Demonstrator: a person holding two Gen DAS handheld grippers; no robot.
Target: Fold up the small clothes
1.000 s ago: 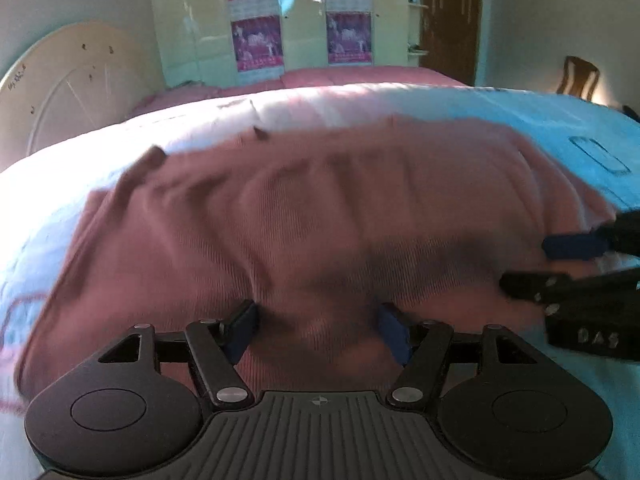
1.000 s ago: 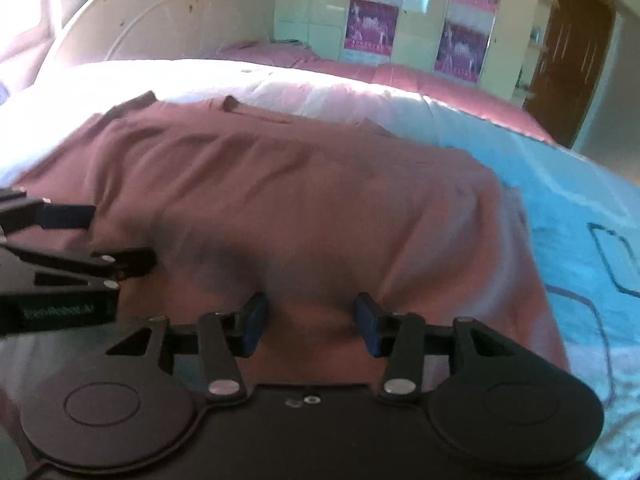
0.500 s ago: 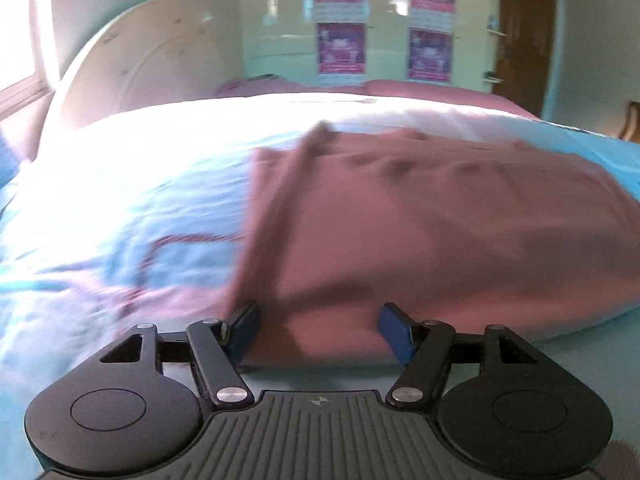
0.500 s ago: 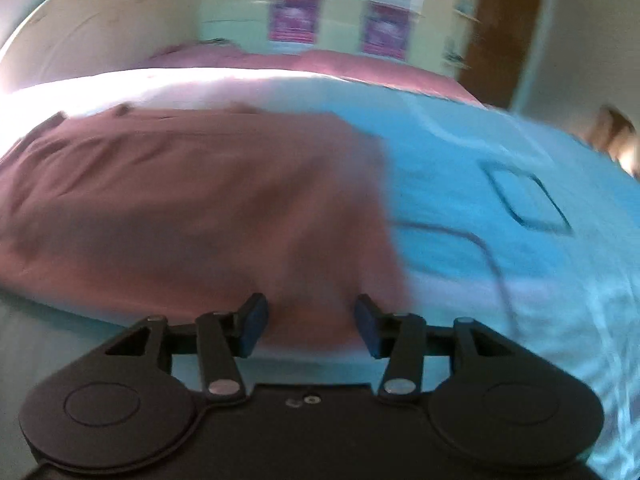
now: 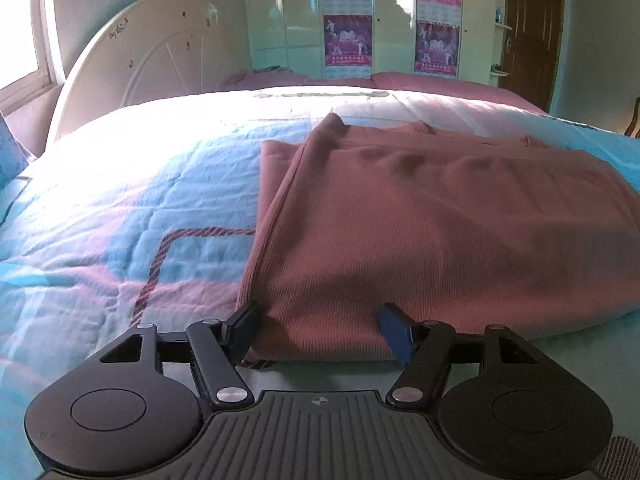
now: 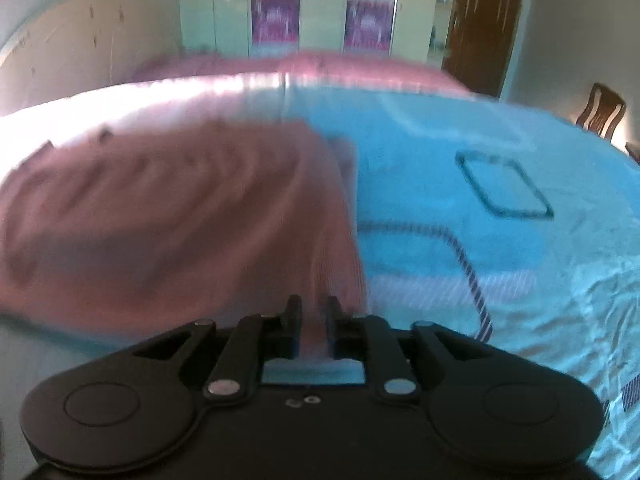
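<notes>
Now my right gripper (image 6: 313, 316) is closing on the near corner of the soft ribbed pink cloth (image 5: 440, 232) on the quilted blue bed (image 5: 120, 216), while my left gripper (image 5: 320, 330) stays open around its other near corner.

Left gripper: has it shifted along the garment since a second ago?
Yes. The left gripper has slid from the middle of the pink garment to its left corner; bare blue quilt now fills the view's left half.

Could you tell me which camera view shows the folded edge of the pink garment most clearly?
The left wrist view: the pink garment is sharp there, its layered left edge lying on the blue quilt. The right wrist view shows the garment's other side blurred, with cloth between the closing jaws of the right gripper.
</notes>
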